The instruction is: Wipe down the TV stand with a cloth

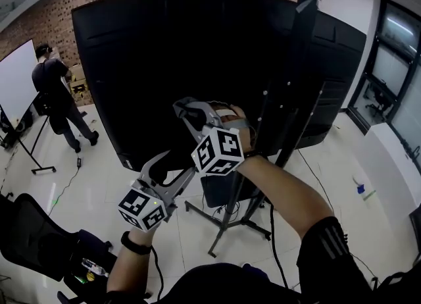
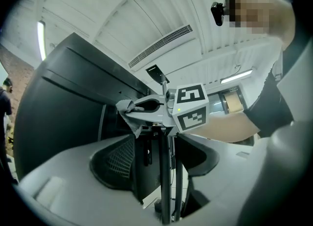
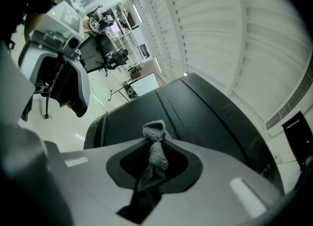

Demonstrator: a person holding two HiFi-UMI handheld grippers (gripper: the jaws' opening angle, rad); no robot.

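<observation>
Our right claw (image 3: 155,144) tight on the grey cloth (image 3: 157,157), our left claw (image 2: 156,146) wide apart, TV stand pole (image 2: 166,186) ahead.

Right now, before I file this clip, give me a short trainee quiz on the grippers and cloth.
1. Which gripper holds the grey cloth: A left, B right, C neither?
2. True or false: the left gripper has its jaws closed.
3. What large black thing stands ahead of both grippers?
Key: 1 B, the right gripper. 2 False: they stand apart, empty. 3 The TV on its stand.
</observation>
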